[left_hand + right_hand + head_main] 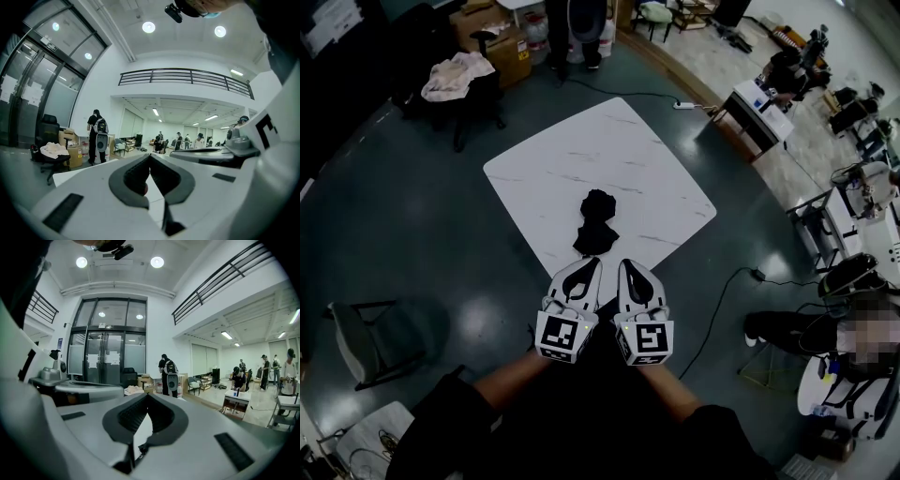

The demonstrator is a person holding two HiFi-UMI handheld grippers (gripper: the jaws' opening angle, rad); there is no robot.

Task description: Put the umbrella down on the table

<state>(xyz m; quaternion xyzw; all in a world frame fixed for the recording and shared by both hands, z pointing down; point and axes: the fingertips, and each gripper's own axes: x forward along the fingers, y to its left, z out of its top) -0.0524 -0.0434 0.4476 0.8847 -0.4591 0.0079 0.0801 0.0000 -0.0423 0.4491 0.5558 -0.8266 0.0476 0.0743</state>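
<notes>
Two dark-sleeved forearms [520, 375] reach in from the bottom of the head view, each holding a white two-jaw tool topped with a cube of square markers. The left gripper [592, 263] and right gripper [627, 264] sit side by side, almost touching, just at the near corner of a white marble-patterned table [581, 150]. In the left gripper view the left gripper's [150, 157] jaws meet at their tips with nothing between them, only bare tabletop showing through the gap behind. In the right gripper view the right gripper [147, 397] looks the same: jaws together, nothing held. The umbrella [596, 221], a black, folded, rather crumpled bundle, lies on the table just beyond both tools, near the edge closest to the person and apart from either one. Judging from this, the job looks finished: the umbrella rests on the table and both tools are off it, with nothing obvious left except moving the hands away
</notes>
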